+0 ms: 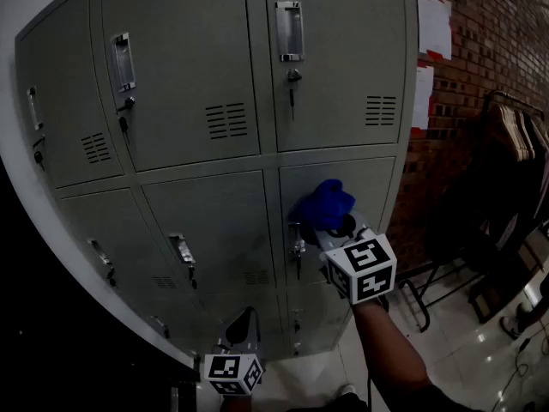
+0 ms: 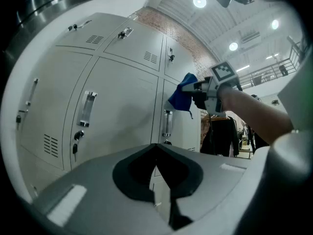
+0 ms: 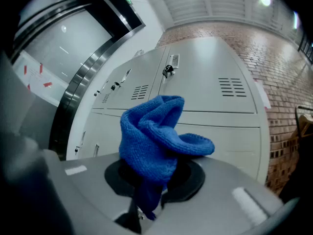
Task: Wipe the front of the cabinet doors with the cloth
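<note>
My right hand-held gripper (image 3: 146, 204) pinches the blue cloth (image 3: 156, 136), bunched above its jaws; cabinet door (image 1: 360, 187) just ahead, contact unclear; my left hand-held gripper (image 2: 159, 180) sits lower, jaws pressed together, empty.

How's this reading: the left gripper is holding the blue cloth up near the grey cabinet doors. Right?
Wrong gripper. It is the right gripper that is holding the blue cloth up near the grey cabinet doors. The right gripper view shows the cloth pinched between its jaws.
</note>
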Action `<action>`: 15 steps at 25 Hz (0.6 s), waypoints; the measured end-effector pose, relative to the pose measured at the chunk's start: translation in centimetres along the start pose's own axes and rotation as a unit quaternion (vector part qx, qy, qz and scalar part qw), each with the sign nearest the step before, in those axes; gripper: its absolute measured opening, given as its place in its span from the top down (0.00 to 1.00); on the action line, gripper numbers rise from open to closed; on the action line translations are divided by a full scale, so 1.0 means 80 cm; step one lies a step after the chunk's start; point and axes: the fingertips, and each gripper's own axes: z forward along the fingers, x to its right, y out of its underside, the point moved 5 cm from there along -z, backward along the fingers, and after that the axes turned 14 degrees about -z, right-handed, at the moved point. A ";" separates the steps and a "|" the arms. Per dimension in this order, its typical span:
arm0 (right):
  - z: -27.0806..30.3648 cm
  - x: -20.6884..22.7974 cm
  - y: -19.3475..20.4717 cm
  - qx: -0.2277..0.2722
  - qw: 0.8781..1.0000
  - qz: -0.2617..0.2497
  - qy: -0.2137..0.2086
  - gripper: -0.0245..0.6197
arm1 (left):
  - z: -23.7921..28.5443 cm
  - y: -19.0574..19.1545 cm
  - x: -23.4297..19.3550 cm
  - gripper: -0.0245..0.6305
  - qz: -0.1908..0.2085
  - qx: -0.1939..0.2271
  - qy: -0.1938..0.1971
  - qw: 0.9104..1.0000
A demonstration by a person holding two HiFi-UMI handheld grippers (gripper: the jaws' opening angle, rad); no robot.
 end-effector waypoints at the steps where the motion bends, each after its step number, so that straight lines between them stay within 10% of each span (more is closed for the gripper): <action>1: 0.010 -0.005 -0.004 0.001 1.000 0.002 -0.007 0.84 | -0.001 -0.001 0.001 0.95 0.005 0.001 -0.001 1.000; 15: 0.079 -0.022 -0.035 -0.025 0.999 -0.009 -0.031 0.85 | 0.038 -0.127 0.007 0.95 0.047 0.030 -0.012 0.998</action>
